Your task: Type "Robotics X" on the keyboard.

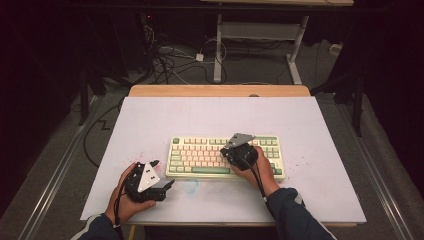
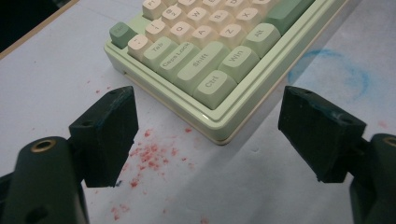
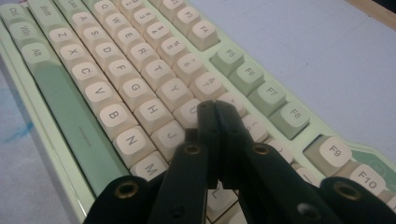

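A pale green and cream keyboard lies in the middle of the white mat. My right gripper is held over its right half. In the right gripper view this gripper is shut with nothing in it, and its joined tips rest on or just above the cream keys near U and I of the keyboard. My left gripper hovers over the mat off the keyboard's front left corner. It stands wide open and empty, and the Ctrl corner of the keyboard lies just beyond the jaws.
The white mat covers a wooden table. Red specks dot the mat by the left gripper, and a faint blue ring marks it in front of the keyboard. Cables and another table's legs stand behind.
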